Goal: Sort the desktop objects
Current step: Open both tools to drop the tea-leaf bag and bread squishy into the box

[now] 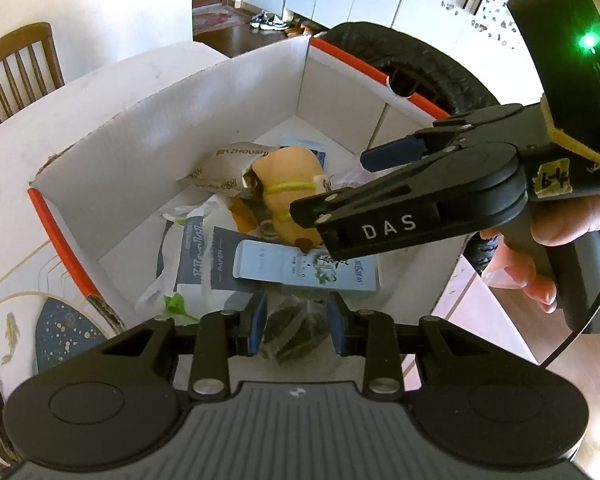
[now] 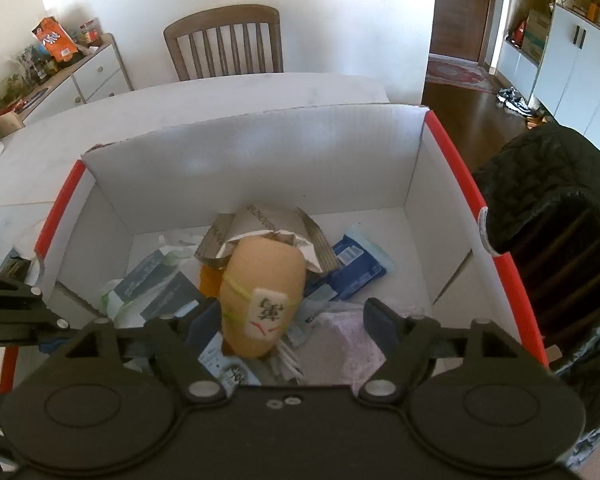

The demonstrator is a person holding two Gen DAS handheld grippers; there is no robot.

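Left gripper [image 1: 296, 330] is clamping a crinkly dark packet [image 1: 290, 334] over the white cardboard box [image 2: 260, 160]. Right gripper [image 2: 290, 322] is standing open, pads clear of the smooth, rounded tan toy [image 2: 260, 280] lying on the box's litter.

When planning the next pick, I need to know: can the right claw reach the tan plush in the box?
Probably yes: the right claw stands open just above the tan plush, which lies on top of the pile in the box with nothing covering it.
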